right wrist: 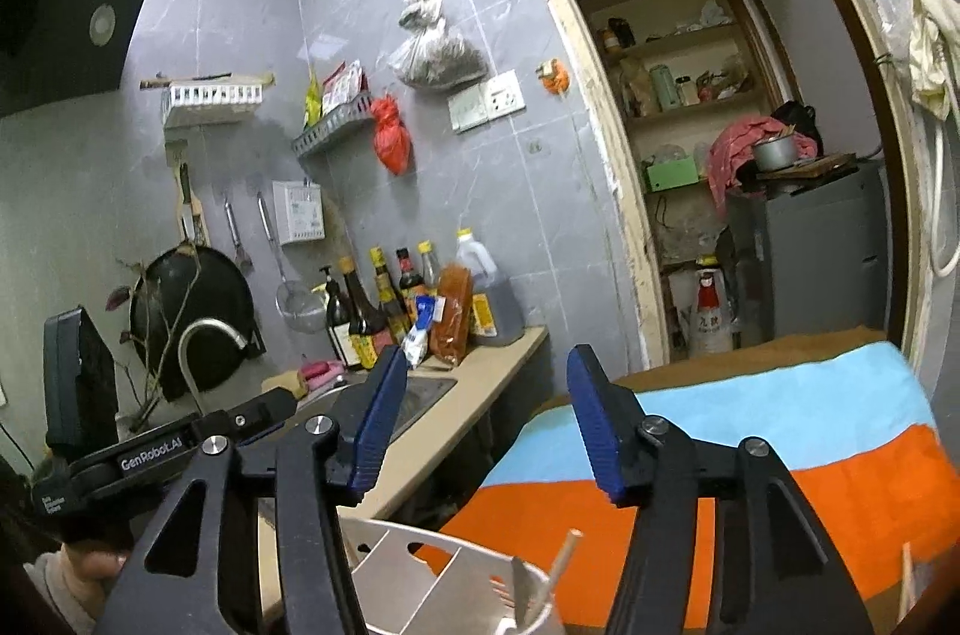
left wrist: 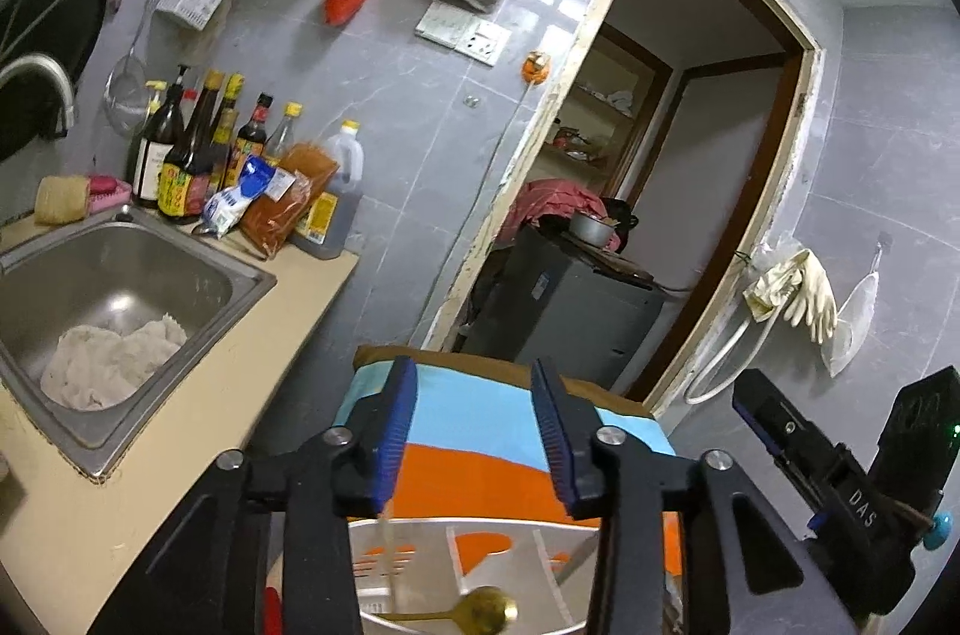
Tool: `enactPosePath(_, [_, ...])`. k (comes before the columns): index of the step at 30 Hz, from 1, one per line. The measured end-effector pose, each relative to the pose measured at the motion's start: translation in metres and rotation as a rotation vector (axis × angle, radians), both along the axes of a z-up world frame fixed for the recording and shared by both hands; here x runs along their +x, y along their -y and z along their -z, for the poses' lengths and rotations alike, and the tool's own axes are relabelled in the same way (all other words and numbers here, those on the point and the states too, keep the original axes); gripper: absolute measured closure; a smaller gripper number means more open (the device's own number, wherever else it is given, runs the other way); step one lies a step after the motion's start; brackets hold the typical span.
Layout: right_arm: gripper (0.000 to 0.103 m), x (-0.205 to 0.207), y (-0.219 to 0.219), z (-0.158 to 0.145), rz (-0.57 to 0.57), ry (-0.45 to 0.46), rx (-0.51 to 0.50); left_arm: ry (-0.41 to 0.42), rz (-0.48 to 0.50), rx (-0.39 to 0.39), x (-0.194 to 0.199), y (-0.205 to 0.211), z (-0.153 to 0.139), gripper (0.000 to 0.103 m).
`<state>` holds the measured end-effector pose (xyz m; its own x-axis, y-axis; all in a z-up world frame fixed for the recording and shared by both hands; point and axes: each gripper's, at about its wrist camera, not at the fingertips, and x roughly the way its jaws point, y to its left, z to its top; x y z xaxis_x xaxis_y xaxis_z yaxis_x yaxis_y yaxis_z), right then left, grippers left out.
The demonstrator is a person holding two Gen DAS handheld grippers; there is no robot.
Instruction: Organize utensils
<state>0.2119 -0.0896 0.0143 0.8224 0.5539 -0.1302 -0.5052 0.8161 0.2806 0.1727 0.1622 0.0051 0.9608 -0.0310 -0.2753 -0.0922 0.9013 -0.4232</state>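
Two hand-held grippers hover above a white utensil holder (left wrist: pixel 480 563) standing on a striped cloth of orange, blue and brown (left wrist: pixel 480 419) in a small grey-tiled kitchen. The left gripper (left wrist: pixel 474 431) has its blue-padded jaws spread, nothing between them; just below it a gold spoon (left wrist: pixel 480 608) rests in the holder, beside a pale upright stick. The right gripper (right wrist: pixel 486 425) is likewise spread and empty, over the holder's near compartment, where a fork (right wrist: pixel 501 590) and a wooden chopstick (right wrist: pixel 555 575) stand tilted. To the left, a steel sink (left wrist: pixel 150 269) holds a crumpled cloth (left wrist: pixel 111 353). Farther along the beige counter (left wrist: pixel 282 311), sauce bottles (left wrist: pixel 192 149) crowd the tiled wall. Far right, an open doorway (left wrist: pixel 690 155) shows a dark cabinet topped by a pot.
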Motion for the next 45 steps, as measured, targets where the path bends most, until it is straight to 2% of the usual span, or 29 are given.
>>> enactPosePath(3, [0.040, -0.004, 0.015, -0.013, 0.020, 0.009, 0.004, 0.023, 0.006, 0.018, -0.003, 0.015, -0.016, 0.045])
enactPosePath(7, [0.031, -0.010, 0.043, -0.030, 0.063, 0.027, 0.009, 0.043, 0.019, 0.053, -0.002, 0.038, -0.032, 0.035])
enactPosePath(11, [0.015, -0.018, 0.073, -0.042, 0.114, 0.047, 0.007, 0.061, 0.047, 0.095, 0.000, 0.069, -0.042, 0.021])
enactPosePath(15, [0.010, -0.023, 0.103, -0.049, 0.167, 0.057, -0.014, 0.069, 0.080, 0.127, 0.004, 0.100, -0.046, 0.005])
enactPosePath(17, [0.005, -0.026, 0.119, -0.051, 0.189, 0.056, -0.017, 0.066, 0.092, 0.139, 0.005, 0.117, -0.046, 0.002])
enactPosePath(22, [0.002, -0.031, 0.159, -0.050, 0.236, 0.045, -0.024, 0.040, 0.120, 0.156, 0.011, 0.157, -0.039, 0.001])
enactPosePath(32, [0.002, -0.030, 0.230, -0.026, 0.277, -0.053, -0.045, -0.024, 0.166, 0.180, 0.021, 0.219, -0.018, 0.001])
enactPosePath(38, [0.002, -0.022, 0.266, 0.002, 0.313, -0.128, -0.077, -0.099, 0.192, 0.173, 0.026, 0.246, 0.007, 0.001])
enactPosePath(45, [0.002, -0.007, 0.287, 0.043, 0.344, -0.245, -0.116, -0.183, 0.227, 0.166, 0.038, 0.262, 0.039, 0.001])
